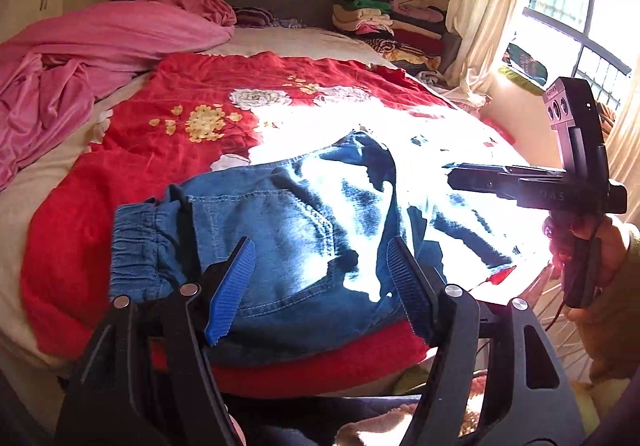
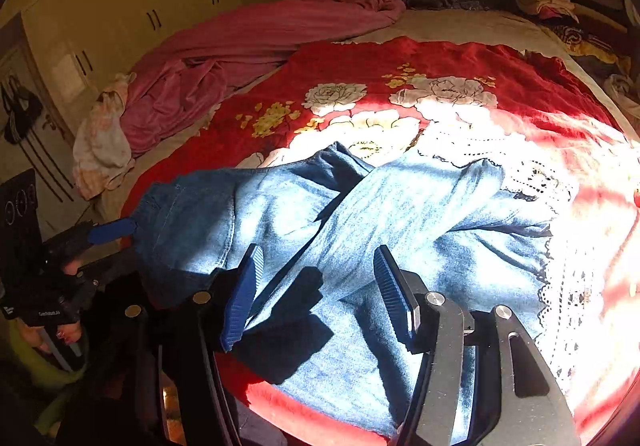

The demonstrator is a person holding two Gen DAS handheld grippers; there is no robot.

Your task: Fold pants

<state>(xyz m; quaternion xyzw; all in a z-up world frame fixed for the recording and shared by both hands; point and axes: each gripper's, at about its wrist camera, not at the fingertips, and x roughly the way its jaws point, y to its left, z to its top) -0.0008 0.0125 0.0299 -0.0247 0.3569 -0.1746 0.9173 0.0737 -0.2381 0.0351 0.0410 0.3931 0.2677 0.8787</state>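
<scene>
Pants [image 2: 360, 230] lie crumpled on red blanket [image 1: 224, 86] at bed's near edge, legs crossed, no fold visible yet → task approx. unstarted; L gripper [image 1: 320, 278] & R gripper [image 2: 316, 294] both spread wide, holding nothing, hovering over denim.

The bed [image 1: 288, 40] carries a red floral blanket [image 1: 224, 94] at centre, a pink sheet [image 1: 100, 46] far left, and stacked clothes [image 1: 384, 22] far right. Blue jeans [image 1: 280, 230] lie on the blanket's near part.

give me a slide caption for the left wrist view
Open left gripper hovers over crumpled jeans on a red blanket, right gripper alongside.
</scene>
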